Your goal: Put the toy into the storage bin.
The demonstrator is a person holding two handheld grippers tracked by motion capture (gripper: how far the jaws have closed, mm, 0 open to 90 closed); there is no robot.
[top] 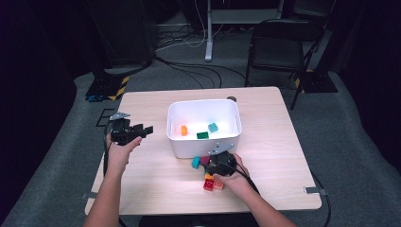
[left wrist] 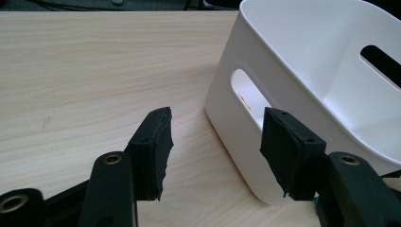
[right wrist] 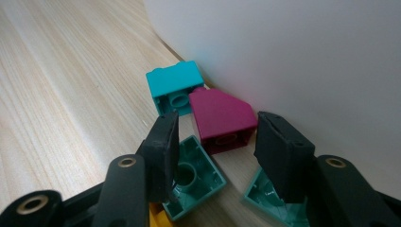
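Observation:
A white bin stands mid-table and holds an orange brick, a green brick and a teal brick. Against its near wall lie a teal brick, a magenta sloped brick and a green brick turned hollow side up. My right gripper is low over them, its jaws apart, the magenta brick just ahead of the tips and untouched by the pads. My left gripper hangs open and empty beside the bin's left wall.
A red brick and a salmon brick lie by the right hand near the front edge. A second green piece sits under the right jaw. A folding chair and cables stand on the floor beyond the table.

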